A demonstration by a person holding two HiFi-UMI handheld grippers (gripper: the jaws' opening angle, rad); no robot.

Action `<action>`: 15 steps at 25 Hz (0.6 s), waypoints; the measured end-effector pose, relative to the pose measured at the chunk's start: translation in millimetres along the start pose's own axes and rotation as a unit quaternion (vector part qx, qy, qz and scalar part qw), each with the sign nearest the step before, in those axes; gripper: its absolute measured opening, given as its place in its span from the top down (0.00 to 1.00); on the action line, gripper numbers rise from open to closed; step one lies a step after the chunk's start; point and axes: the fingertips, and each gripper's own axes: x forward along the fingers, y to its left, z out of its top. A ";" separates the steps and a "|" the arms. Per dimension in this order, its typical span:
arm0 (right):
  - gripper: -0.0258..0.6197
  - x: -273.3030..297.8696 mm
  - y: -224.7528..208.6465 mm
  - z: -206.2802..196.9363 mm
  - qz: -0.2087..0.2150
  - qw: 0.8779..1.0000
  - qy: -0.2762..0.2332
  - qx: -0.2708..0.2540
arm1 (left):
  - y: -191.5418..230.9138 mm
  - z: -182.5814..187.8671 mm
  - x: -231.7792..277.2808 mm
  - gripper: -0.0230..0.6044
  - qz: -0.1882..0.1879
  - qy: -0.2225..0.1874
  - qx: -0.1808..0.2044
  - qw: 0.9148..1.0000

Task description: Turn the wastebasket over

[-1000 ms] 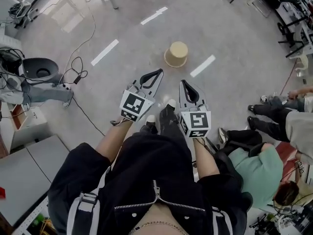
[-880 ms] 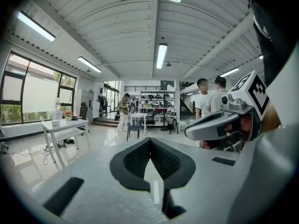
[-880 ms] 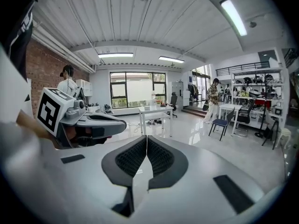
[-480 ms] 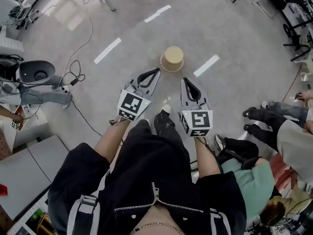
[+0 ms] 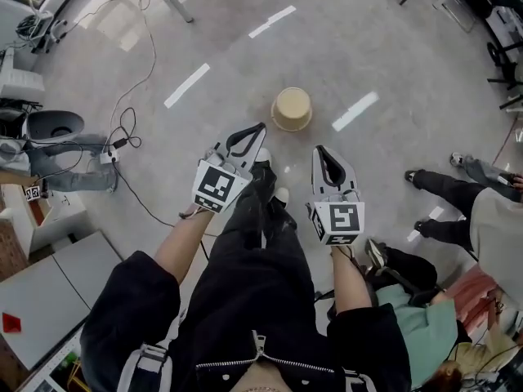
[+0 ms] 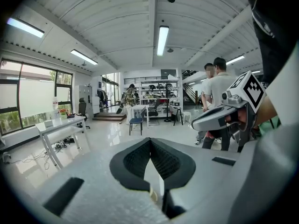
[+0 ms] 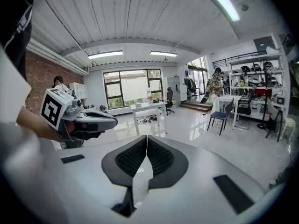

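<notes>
On the floor, ahead of the left claw and right claw, both closed and empty, the wastebasket is seen untouched and could be knocked skidding if met with jaws unopened.

The wastebasket sits on the floor, beyond both grippers. The left gripper lies near-left of it, apart; the right gripper near-right, apart. Cables lie on the floor, far left.
</notes>
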 end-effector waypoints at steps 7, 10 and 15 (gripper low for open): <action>0.94 76.9 -44.4 -27.6 -0.015 1.000 -0.007 0.019 | 40.7 -51.2 85.7 0.96 -0.015 0.010 0.005 1.000; 0.94 106.4 -62.9 -54.7 -0.009 0.999 -0.008 0.034 | 49.1 -79.2 119.8 0.96 -0.018 -0.002 0.004 1.000; 0.94 173.3 -91.3 -114.4 -0.024 0.999 -0.013 0.035 | 76.5 -151.0 173.2 0.96 -0.023 -0.002 0.013 1.000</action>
